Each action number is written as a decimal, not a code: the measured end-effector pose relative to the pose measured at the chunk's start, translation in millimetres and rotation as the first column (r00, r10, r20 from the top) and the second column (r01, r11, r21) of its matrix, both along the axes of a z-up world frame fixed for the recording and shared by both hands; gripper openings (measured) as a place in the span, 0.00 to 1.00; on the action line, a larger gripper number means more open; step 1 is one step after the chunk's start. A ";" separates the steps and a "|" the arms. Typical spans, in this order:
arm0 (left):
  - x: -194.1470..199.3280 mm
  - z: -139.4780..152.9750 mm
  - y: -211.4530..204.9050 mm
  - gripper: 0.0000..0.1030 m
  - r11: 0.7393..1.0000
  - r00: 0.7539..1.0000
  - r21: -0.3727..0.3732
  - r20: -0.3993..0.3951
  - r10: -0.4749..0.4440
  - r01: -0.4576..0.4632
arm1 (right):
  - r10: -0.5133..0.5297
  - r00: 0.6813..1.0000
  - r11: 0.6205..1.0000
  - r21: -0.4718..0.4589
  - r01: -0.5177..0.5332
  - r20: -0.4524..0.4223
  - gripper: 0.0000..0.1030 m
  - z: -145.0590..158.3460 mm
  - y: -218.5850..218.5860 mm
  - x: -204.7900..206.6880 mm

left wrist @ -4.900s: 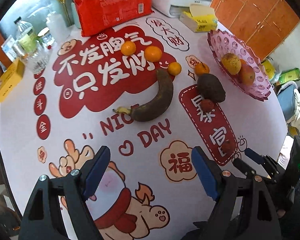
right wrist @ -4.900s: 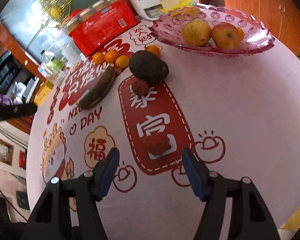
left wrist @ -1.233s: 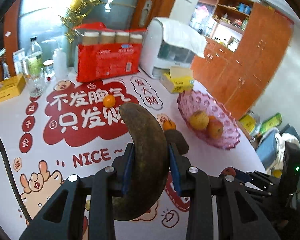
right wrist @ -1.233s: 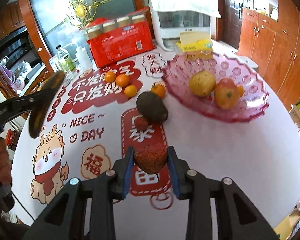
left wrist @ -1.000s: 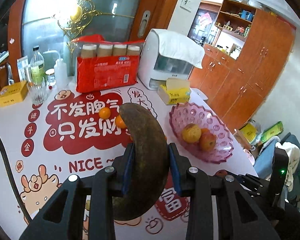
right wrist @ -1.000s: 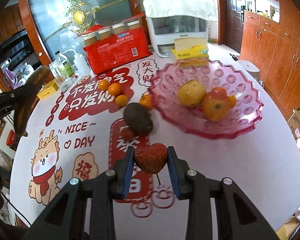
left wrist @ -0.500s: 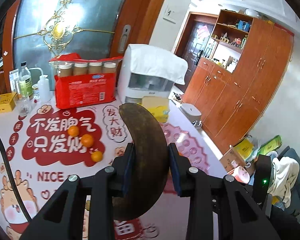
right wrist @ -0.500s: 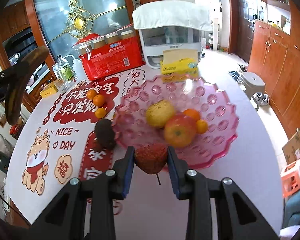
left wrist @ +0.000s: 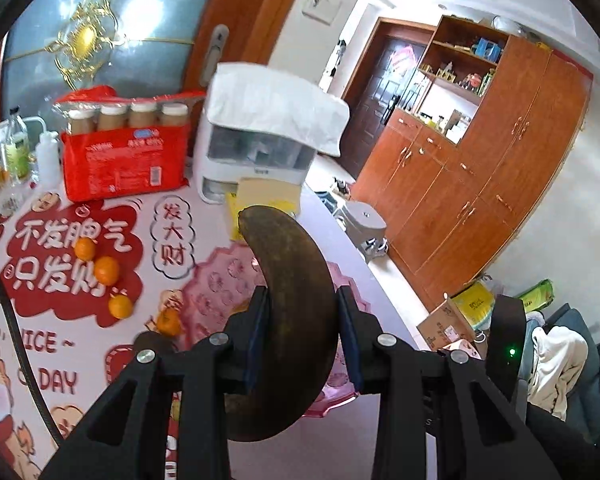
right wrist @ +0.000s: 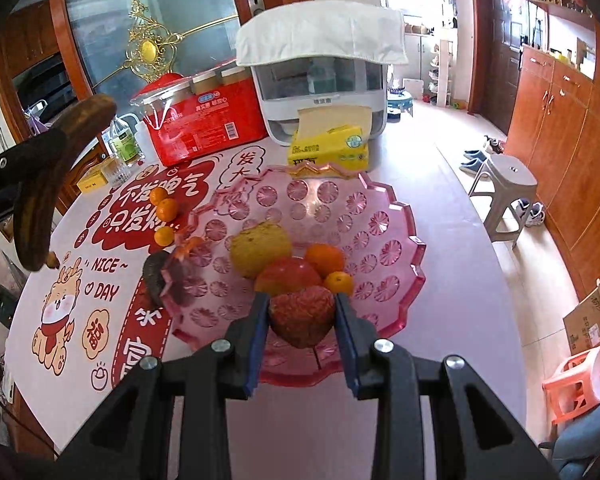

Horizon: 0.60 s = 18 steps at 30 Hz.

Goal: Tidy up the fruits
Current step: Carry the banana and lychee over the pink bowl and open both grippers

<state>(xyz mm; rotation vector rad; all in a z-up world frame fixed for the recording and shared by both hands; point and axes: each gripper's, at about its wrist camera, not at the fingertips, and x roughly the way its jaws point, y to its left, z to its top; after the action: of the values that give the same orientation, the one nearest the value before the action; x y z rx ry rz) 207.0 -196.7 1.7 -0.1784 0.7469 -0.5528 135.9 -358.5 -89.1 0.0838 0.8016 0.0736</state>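
Right gripper (right wrist: 302, 322), lower centre of frame: jaws clamped on 1 red strawberry (right wrist: 302, 316), held above the near rim of the pink bowl (right wrist: 396, 216). Left gripper (left wrist: 300, 334), lower centre: jaws clamped on 1 dark banana (left wrist: 290, 312). Beyond, upper left: 3 small oranges (right wrist: 165, 210) on the table (right wrist: 452, 240).

Tablecloth (right wrist: 112, 280) reads "NICE ~ DAY" — plus "福".

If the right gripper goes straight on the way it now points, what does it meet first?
Probably the red apple in the pink fruit bowl, just beyond the red fruit held by the right gripper; depth is unclear, so it might pass above it.
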 end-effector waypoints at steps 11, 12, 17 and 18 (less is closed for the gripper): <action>33.7 -46.5 -43.0 0.31 0.998 0.993 0.056 -0.117 -0.029 0.036 | 0.080 0.992 0.996 0.035 -0.077 -0.098 0.32 -27.8 -5.5 29.9; 36.1 -49.7 -45.1 0.31 0.997 0.991 0.060 -0.127 -0.031 0.039 | 0.086 0.991 0.996 0.027 -0.083 -0.102 0.32 -30.1 -3.8 32.0; 50.5 -70.4 -55.5 0.31 0.995 0.984 0.086 -0.175 -0.027 0.043 | 0.112 0.985 0.994 0.020 -0.111 -0.130 0.32 -39.9 -0.6 42.5; 53.1 -74.8 -57.4 0.32 0.995 0.984 0.091 -0.173 -0.031 0.048 | 0.113 0.984 0.994 0.022 -0.111 -0.135 0.32 -41.5 -1.0 44.1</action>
<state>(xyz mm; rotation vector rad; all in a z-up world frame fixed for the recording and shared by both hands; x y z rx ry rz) 260.1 -254.1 -73.1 -0.1246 0.9444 -0.5432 180.0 -359.5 -130.6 0.0575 0.9420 0.1819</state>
